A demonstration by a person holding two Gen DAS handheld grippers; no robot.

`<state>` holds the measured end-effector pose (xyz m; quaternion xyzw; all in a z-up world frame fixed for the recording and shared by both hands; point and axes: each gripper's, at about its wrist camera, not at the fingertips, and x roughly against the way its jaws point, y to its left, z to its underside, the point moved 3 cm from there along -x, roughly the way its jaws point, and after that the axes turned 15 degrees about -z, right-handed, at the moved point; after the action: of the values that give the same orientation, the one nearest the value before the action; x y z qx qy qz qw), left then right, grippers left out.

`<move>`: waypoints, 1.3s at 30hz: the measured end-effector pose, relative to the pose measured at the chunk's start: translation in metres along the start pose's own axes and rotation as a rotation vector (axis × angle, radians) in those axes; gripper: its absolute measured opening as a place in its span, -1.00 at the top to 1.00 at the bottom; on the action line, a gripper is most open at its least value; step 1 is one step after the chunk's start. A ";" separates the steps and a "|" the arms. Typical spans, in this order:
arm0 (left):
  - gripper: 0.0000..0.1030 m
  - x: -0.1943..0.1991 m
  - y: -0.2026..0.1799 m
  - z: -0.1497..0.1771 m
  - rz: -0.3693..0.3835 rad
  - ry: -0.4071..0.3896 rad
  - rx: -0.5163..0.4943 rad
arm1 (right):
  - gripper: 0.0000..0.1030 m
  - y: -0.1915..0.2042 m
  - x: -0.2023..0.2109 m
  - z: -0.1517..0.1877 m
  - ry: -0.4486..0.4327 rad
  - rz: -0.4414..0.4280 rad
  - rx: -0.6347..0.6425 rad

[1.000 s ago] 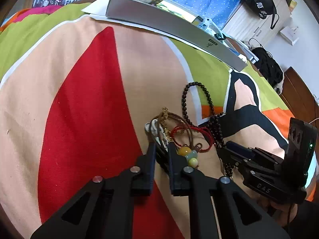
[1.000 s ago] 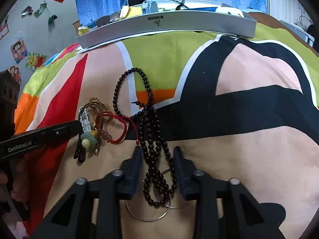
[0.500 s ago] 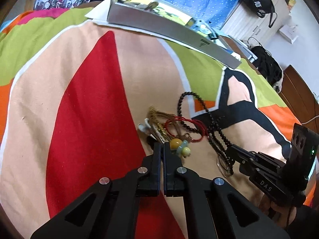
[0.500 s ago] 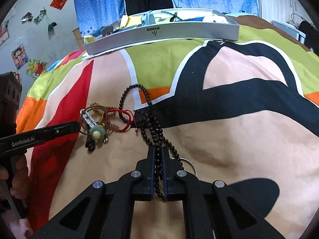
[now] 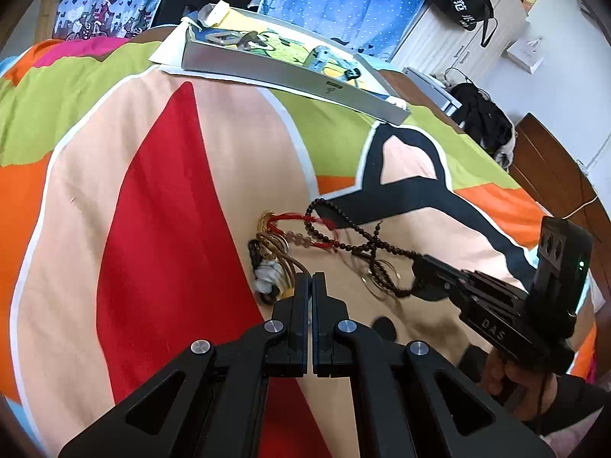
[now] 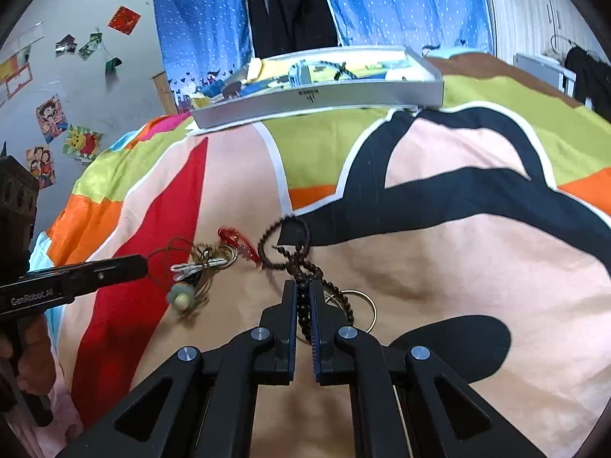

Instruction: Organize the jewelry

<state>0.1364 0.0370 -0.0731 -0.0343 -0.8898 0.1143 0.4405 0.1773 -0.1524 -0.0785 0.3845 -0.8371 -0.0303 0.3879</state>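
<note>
Two grippers: both clamped on jewelry
Left gripper (image 5: 309, 278): pinches brown cord bracelet (image 5: 290, 265)
Right gripper (image 6: 303, 291): grips dark bead strand (image 6: 301, 267)

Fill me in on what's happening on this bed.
A person is untangling jewelry on a colourful bedspread. The right gripper is shut on the dark bead strand. The left gripper, jaws closed, seems to pinch a cord of the charm bundle. A silver tray waits behind.

Bright even daylight, soft shadows under the tools, strong fisheye bending (dark vignetted corners), slight motion blur.
</note>
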 end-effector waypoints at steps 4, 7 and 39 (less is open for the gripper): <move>1.00 0.018 0.002 0.005 -0.005 -0.008 0.011 | 0.87 0.004 0.009 -0.002 -0.024 0.000 0.013; 1.00 0.027 0.008 0.008 -0.008 -0.001 0.045 | 0.88 0.005 0.015 -0.003 -0.038 -0.007 0.016; 1.00 0.030 0.008 0.061 -0.047 0.191 0.059 | 0.88 0.036 0.051 0.033 -0.033 -0.109 0.041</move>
<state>0.0695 0.0396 -0.0869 -0.0114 -0.8406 0.1263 0.5266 0.1118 -0.1693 -0.0568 0.4367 -0.8218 -0.0403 0.3638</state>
